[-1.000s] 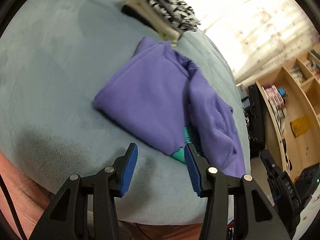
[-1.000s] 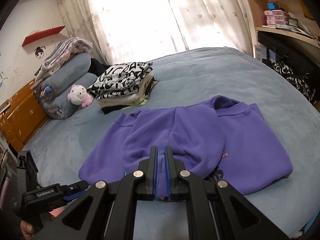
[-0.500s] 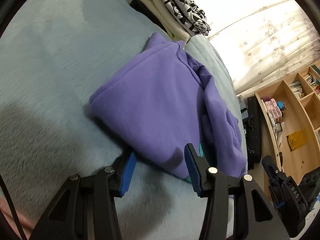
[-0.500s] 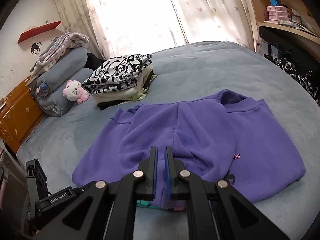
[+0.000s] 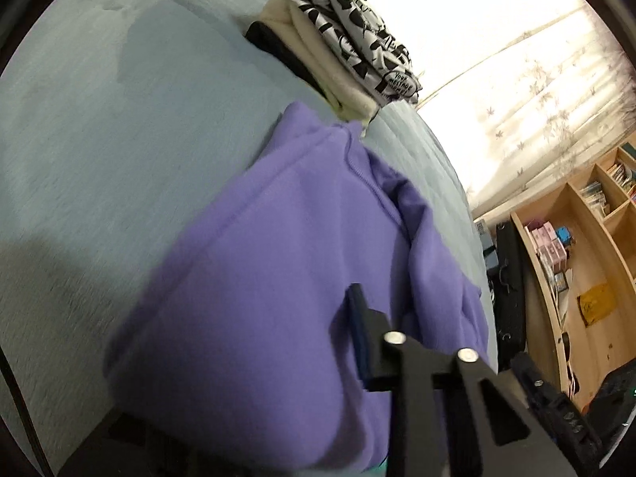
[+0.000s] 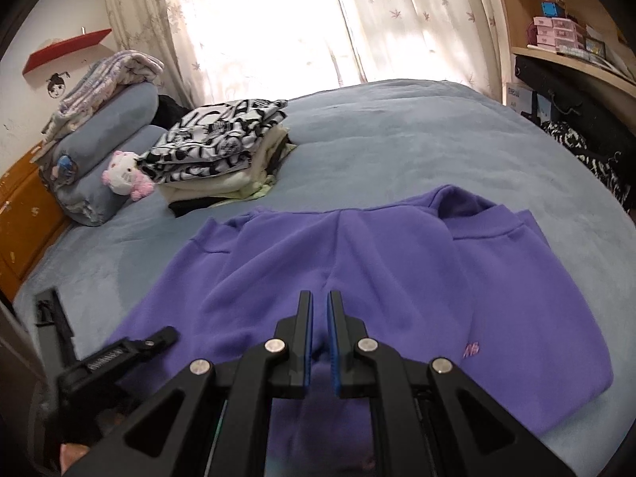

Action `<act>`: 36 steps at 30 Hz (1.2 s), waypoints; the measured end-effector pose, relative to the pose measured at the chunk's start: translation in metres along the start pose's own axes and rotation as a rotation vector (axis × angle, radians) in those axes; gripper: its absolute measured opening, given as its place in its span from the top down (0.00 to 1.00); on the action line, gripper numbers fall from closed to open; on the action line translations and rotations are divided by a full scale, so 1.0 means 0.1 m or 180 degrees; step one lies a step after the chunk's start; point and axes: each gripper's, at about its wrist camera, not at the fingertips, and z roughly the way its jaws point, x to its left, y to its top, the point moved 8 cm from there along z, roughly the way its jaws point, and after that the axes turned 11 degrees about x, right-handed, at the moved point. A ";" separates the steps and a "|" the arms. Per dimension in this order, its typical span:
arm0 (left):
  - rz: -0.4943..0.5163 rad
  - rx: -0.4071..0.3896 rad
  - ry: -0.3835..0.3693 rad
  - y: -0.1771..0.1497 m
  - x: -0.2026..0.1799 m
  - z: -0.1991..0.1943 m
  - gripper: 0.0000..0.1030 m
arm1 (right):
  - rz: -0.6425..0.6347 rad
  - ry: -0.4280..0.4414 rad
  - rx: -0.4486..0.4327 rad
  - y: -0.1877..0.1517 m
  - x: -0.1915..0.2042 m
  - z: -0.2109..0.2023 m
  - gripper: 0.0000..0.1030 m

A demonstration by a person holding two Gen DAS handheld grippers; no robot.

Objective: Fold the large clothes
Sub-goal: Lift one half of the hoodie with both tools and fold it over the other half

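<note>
A grey-blue bed (image 6: pixel 417 131) is filling most of both views, and a purple sweatshirt (image 6: pixel 357 278) is lying partly folded on its near part, its collar pointing to the far right and one sleeve lying folded across the body. Further off to the left, a stack of folded clothes (image 6: pixel 222 151) topped by a black-and-white print is sitting just beyond the sweatshirt's far edge, with a pink plush toy (image 6: pixel 127 177) leaning beside it against rolled grey bedding (image 6: pixel 107 127). Wooden shelves (image 5: pixel 576 262) are standing off the bed's right side. The right gripper (image 6: pixel 319 342) is pinching the near hem of the sweatshirt, its blue pads nearly together with purple cloth bunching between them. The left gripper (image 5: pixel 222 417) is reaching at the garment's near left edge; one finger (image 5: pixel 359 334) is lying on top of the fabric while the other is hiding under it, so whether it is clamping cannot be told
</note>
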 end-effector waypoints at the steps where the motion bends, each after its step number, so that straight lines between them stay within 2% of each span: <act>1: 0.0072 -0.0048 0.0024 0.02 -0.06 -0.01 0.82 | 0.0002 -0.0043 0.0017 0.02 -0.03 0.07 0.93; 3: 0.0420 -0.0212 0.0172 0.04 -0.27 -0.07 0.84 | 0.0015 -0.0075 0.0087 0.03 -0.09 0.19 0.93; 5: 0.0920 -0.0414 0.0381 0.02 -0.57 -0.15 0.84 | 0.0035 -0.0088 0.0290 -0.05 -0.15 0.40 0.93; 7: 0.1211 -0.0515 0.0443 0.00 -0.80 -0.19 0.84 | 0.0043 -0.0099 0.0450 -0.15 -0.19 0.54 0.94; 13: 0.1884 -0.0683 0.0460 -0.08 -1.50 -0.30 0.85 | 0.0328 0.0148 0.0429 -0.30 -0.39 0.58 0.94; 19: 0.2444 -0.0712 0.0343 -0.30 -2.24 -0.22 0.85 | 0.0551 0.0464 0.0382 -0.38 -0.56 0.54 0.94; 24: 0.2898 -0.0630 0.0291 -0.59 -2.77 -0.05 0.85 | 0.0810 0.0736 0.0281 -0.47 -0.72 0.40 0.94; 29: 0.3416 -0.0412 0.0555 -0.99 -3.13 0.30 0.84 | 0.1078 0.1198 0.0379 -0.71 -0.87 0.20 0.93; 31: 0.3626 -0.0273 0.0680 -1.17 -3.21 0.46 0.84 | 0.1156 0.1270 0.0394 -0.81 -0.99 0.06 0.93; 34: 0.3911 -0.0067 0.0834 -1.46 -3.31 0.72 0.84 | 0.1272 0.1178 0.0323 -0.90 -1.24 -0.15 0.93; 36: 0.3977 0.0046 0.0879 -1.58 -3.35 0.85 0.84 | 0.1459 0.0976 0.0260 -0.97 -1.53 -0.32 0.93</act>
